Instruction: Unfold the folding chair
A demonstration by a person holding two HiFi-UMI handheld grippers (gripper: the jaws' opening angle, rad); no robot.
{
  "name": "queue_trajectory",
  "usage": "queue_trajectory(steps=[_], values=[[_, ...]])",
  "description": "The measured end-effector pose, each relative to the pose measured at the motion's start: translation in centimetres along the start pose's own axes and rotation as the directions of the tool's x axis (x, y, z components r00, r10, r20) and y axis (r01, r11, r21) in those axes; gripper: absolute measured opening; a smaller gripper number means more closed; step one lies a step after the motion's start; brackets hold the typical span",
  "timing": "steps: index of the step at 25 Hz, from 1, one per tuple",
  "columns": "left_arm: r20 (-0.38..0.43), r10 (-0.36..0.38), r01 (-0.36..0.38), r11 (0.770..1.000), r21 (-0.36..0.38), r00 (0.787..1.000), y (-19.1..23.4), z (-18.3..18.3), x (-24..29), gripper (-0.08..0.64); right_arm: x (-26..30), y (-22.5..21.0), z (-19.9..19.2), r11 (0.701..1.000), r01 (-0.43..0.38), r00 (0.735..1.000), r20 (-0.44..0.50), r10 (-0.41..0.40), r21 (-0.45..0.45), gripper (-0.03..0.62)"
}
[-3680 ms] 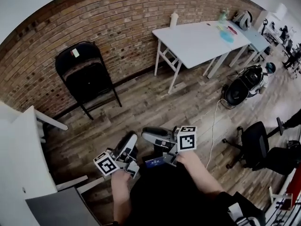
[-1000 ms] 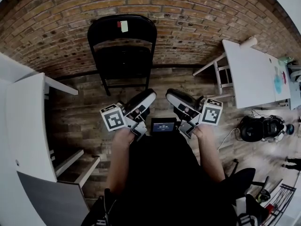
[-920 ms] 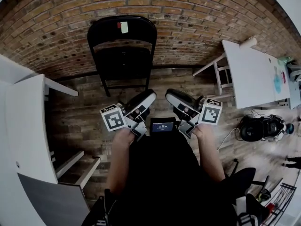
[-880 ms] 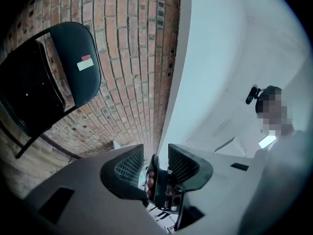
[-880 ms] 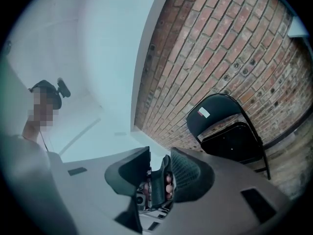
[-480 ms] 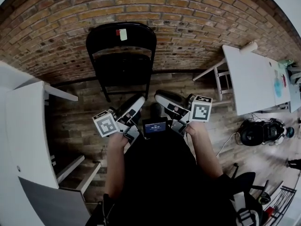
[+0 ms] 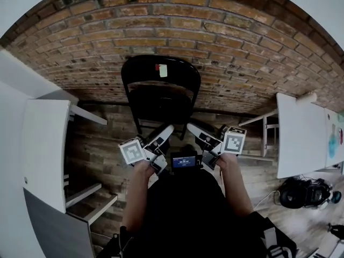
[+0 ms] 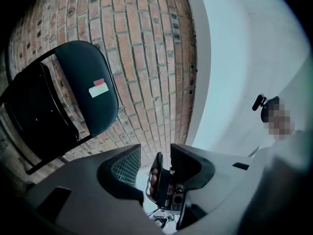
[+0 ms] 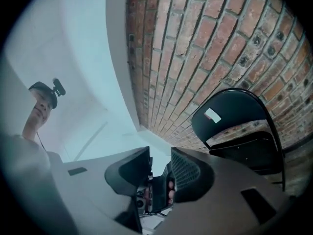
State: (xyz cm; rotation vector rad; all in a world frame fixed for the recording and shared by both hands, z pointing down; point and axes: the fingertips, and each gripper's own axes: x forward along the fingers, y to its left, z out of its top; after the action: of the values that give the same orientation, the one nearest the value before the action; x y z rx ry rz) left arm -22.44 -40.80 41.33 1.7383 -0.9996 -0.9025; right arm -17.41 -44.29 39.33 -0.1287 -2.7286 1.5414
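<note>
Left tongs: jaws apart and just been opening wider, nothing between them.
Right tongs: parted too, empty.
Folding chair: still folded, leaning on the brick wall just ahead, untouched.
Why: I hold both level, ready for its frame.

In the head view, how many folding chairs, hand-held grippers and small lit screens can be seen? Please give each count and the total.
Folding chair: 1
Grippers: 2, the left gripper and the right gripper
Small lit screen: 1
Total: 4
</note>
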Motion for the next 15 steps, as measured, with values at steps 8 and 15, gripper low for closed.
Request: queue_trajectory(steps=[8,15], values=[[0.003,0.091,-0.091,0.996,-0.001,0.996,3.3,1.2,5.4,0.193,-1.6,-3.7,6.3,0.999,-0.028,1.000,0.013,0.027,0.025,0.118],[0.000,0.183,-0.181,0.977,0.108,0.983,4.1,1.7,6.5,0.194,-0.3,-5.3,7.7,0.995,-0.087,0.995,-0.039,0.089,0.053,0.118]])
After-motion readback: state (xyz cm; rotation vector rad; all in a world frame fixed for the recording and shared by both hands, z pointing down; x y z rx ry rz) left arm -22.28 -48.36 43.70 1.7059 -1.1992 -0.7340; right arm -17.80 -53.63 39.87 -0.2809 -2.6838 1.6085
